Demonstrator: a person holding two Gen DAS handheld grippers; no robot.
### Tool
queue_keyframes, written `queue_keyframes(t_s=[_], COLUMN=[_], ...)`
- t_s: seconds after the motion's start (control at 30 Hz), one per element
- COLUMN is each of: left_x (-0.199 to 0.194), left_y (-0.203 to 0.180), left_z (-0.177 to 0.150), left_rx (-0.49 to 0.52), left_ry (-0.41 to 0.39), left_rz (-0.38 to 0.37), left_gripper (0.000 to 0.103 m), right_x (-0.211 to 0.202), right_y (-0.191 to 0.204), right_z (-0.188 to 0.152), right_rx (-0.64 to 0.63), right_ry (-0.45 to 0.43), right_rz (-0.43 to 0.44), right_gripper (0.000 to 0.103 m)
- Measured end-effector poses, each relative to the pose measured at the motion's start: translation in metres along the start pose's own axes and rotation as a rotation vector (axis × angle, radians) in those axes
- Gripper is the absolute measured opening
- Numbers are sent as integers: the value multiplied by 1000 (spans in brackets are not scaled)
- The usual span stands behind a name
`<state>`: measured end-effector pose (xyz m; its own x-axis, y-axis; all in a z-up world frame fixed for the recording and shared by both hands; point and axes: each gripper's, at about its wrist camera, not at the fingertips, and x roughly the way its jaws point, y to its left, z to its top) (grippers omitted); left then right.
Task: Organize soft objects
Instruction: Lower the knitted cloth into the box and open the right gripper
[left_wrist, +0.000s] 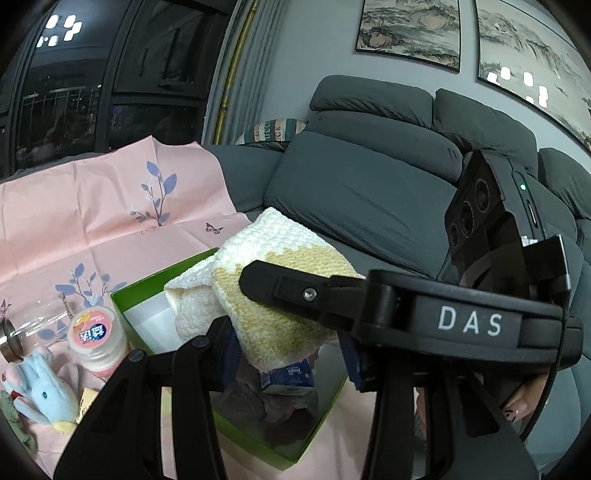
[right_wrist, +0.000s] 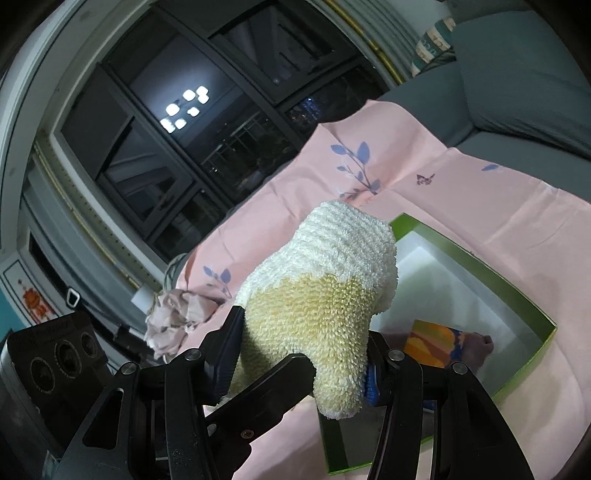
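The left hand-held gripper (left_wrist: 284, 354) is matte black plastic, with jointed linkage arms pinned by round black bolts at the lower left of its frame. The right hand-held gripper (right_wrist: 299, 354) is built the same way and carries blue ribbed pads (right_wrist: 371, 384) inside its fingers. In the left view its body bears white letters "DAS", a silver screw, a green indicator light and a three-lens black camera block. At lower right, a thumb (left_wrist: 519, 406) shows a painted nail.
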<state>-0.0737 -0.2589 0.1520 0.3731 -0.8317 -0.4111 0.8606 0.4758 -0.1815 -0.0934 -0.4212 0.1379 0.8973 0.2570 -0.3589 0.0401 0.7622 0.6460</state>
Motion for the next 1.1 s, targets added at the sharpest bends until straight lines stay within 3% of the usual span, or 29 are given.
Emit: queue_keyframes(t_s=[0.5, 1.1], left_x=[40, 76], left_y=[-3, 4], left_z=[-4, -19], left_rx=[-21, -82], left_ry=[99, 263], left_rz=[-8, 32], left_gripper=[43, 44], right_x=[7, 24], right_y=[-40, -69], right_z=[2, -5], right_rx=[131, 241], right_ry=[34, 145], right_rz=[-77, -245], right_gripper=[56, 56])
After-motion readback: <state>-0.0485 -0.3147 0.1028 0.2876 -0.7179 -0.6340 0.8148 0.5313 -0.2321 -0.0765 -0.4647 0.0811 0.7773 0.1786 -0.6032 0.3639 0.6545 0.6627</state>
